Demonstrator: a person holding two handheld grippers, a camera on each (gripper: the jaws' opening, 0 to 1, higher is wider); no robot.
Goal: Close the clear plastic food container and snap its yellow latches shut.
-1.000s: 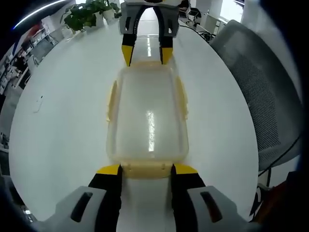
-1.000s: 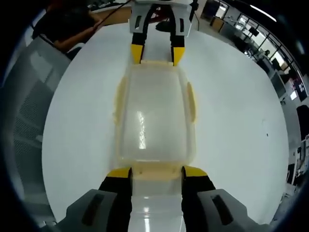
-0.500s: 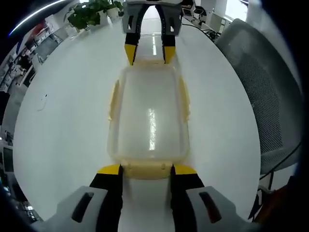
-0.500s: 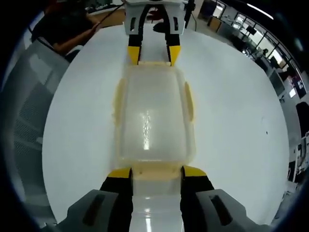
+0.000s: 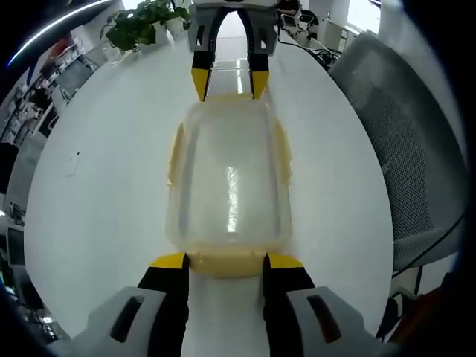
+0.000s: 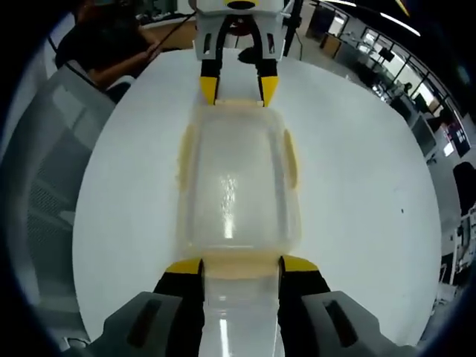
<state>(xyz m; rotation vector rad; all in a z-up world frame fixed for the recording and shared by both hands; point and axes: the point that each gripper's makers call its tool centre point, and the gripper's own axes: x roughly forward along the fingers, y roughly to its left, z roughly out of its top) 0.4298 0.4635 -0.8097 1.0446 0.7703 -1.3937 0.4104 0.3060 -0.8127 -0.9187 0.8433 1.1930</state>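
the container [image 5: 228,182] sat lidded on the white table [image 5: 104,186]. the left gripper [image 5: 224,261] and right gripper [image 6: 241,265], jaws parted, bracketed its end latches [image 5: 225,262] without gripping. side latches looked unsnapped; pressing down came next.

A white table [image 5: 104,193] carries a potted plant [image 5: 141,21] (grey mesh chair [image 5: 401,126] beside).
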